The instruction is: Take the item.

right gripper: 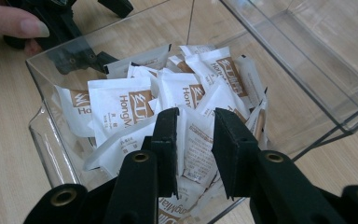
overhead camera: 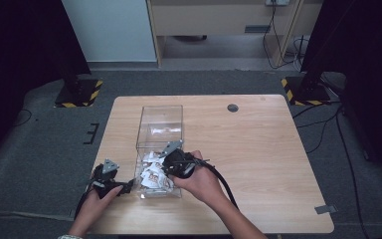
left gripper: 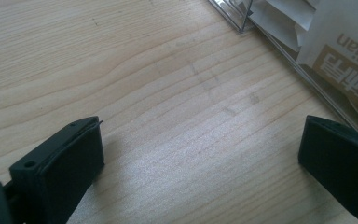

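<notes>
Inside the clear box (right gripper: 51,140), right gripper (right gripper: 195,135) fingers seemingly pinch a sachet (right gripper: 196,144); left gripper (left gripper: 200,158) gapes over bare table (left gripper: 168,93).

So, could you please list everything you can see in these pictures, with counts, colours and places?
Table: one, light wood, centre of the high view.
Clear box: one, transparent, left of table centre, divided into a near and a far section.
Sachets: a pile, too many to count, white with brown print, near section of the box.
Round hole: one, dark, far side of the table.
Left gripper: black, jaws wide apart over bare wood beside the box.
Right gripper: black, jaws either side of a sachet in the box.
Hands: two, one holding each gripper.
</notes>
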`<state>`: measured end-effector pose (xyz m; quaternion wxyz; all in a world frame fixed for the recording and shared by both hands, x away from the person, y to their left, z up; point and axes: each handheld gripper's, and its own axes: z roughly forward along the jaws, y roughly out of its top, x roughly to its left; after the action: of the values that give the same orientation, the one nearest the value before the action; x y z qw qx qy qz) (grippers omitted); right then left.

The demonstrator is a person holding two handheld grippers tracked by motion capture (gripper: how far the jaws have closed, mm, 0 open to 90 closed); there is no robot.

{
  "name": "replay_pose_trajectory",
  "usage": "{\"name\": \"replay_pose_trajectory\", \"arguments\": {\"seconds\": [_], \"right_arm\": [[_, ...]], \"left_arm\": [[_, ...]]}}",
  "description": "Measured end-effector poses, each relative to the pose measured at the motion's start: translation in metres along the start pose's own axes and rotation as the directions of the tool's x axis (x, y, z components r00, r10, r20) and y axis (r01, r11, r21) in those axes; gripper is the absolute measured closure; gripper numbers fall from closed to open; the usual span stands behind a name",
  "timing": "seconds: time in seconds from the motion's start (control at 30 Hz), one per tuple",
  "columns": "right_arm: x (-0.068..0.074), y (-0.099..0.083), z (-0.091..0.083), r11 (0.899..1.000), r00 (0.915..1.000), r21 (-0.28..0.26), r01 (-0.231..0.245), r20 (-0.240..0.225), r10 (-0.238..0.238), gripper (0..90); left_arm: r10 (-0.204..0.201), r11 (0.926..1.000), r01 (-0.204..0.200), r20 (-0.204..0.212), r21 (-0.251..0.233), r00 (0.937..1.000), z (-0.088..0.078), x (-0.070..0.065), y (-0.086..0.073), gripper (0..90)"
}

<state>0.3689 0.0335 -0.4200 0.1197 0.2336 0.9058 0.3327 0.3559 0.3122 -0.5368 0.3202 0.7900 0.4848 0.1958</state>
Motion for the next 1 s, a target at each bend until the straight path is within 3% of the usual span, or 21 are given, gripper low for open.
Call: {"name": "replay_pose_trajectory", "arguments": {"seconds": [0.33,0.63,1.0], "right_arm": [[0.002,-0.001,0.011,1.0,1.0,0.016,-0.003,-0.003,0.003,66.5],[0.003,-0.004,0.022,0.999,0.9999,0.041,-0.01,-0.006,0.011,68.3],[0.003,-0.007,0.028,0.999,0.9999,0.049,0.004,-0.011,-0.003,87.4]], "left_arm": [[0.0,1.0,0.0,0.0,0.0,1.0,0.0,0.0,0.0,0.0],[0.0,1.0,0.0,0.0,0.0,1.0,0.0,0.0,0.0,0.0],[0.0,1.0,0.0,0.0,0.0,1.0,0.0,0.0,0.0,0.0]]}}
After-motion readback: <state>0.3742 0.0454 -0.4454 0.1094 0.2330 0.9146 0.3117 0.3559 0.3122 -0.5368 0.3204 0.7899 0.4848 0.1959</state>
